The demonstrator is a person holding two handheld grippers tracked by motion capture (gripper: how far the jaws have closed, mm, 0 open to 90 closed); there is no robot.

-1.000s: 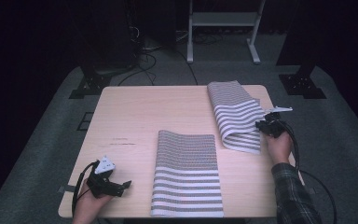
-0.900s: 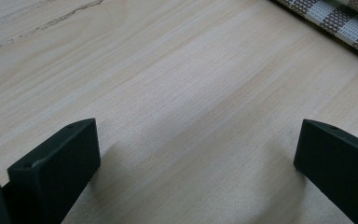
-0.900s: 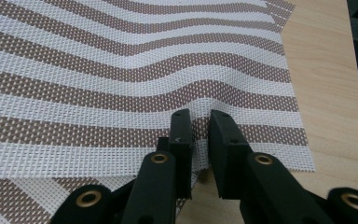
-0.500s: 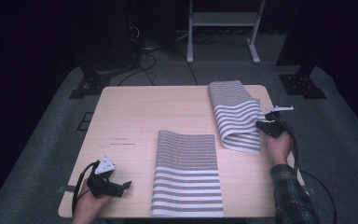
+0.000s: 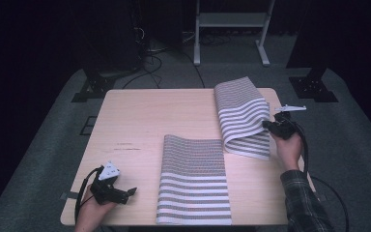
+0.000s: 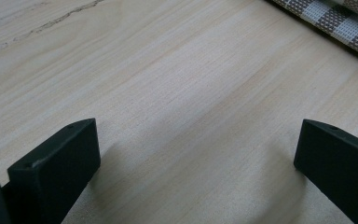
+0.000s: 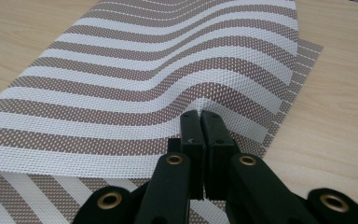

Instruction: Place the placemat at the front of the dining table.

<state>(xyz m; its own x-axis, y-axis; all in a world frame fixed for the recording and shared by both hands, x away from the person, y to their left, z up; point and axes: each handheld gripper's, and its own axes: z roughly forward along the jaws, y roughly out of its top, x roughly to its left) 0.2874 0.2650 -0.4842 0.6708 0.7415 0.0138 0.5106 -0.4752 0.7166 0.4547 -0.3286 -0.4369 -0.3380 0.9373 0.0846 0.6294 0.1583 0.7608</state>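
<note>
Standing at the near edge of the worktop [image 5: 140,121], I saw the left hand-held gripper [image 5: 129,192] lying low at the front left corner, its jaws spread wide with bare wood between them, holding nothing. I judged it was parked there out of the way while the other hand worked. Just beside it, toward the middle, a striped mat [image 5: 193,181] lay flat and squared to the front edge, looking like one already dealt with.

Farther off on the right lay the folded mat [image 5: 244,116], the piece being worked. The right hand-held gripper [image 7: 200,116] had just clamped shut on the edge of its top layer, the two black jaws pressed together with the woven fabric pinched between them. That layer [image 7: 168,70] bowed up in a soft wave away from the lower layer [image 7: 303,60], which rested flat on the wood and peeked out along the side. Gripping at the edge looked like the sensible way to peel the upper half back, I thought, to unfold the piece or shift it.
</note>
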